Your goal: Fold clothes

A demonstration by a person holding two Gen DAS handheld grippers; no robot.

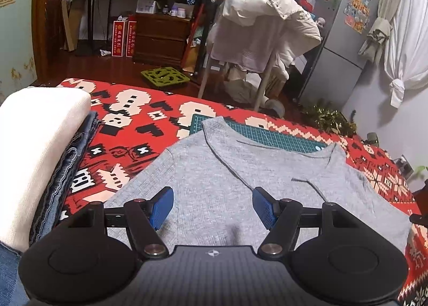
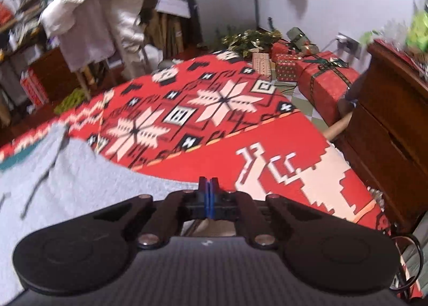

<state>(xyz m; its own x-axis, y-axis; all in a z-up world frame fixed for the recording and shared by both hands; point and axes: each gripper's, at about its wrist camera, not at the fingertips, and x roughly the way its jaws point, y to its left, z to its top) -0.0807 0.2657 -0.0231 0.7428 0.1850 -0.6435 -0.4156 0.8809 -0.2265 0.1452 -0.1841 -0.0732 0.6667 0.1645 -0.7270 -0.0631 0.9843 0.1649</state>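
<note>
Folded stack (image 1: pixel 40 150) parked far left, clear of the work. Grey shirt (image 1: pixel 240 172) lies flat on the red blanket (image 1: pixel 128 145), ready to fold. Left gripper (image 1: pixel 212 205) angled down over it, jaws spread, empty. Right gripper (image 2: pixel 208 197) tilted down at the shirt's right edge, jaws pressed together; can't tell if fabric is pinched.

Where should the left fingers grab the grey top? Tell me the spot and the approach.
Take the grey top at its left edge, near the hem, coming in from the left side over the red blanket. It lies flat, so only an edge offers a lip to pinch. The left gripper hangs open over the middle; probably shift it leftward first.
</note>
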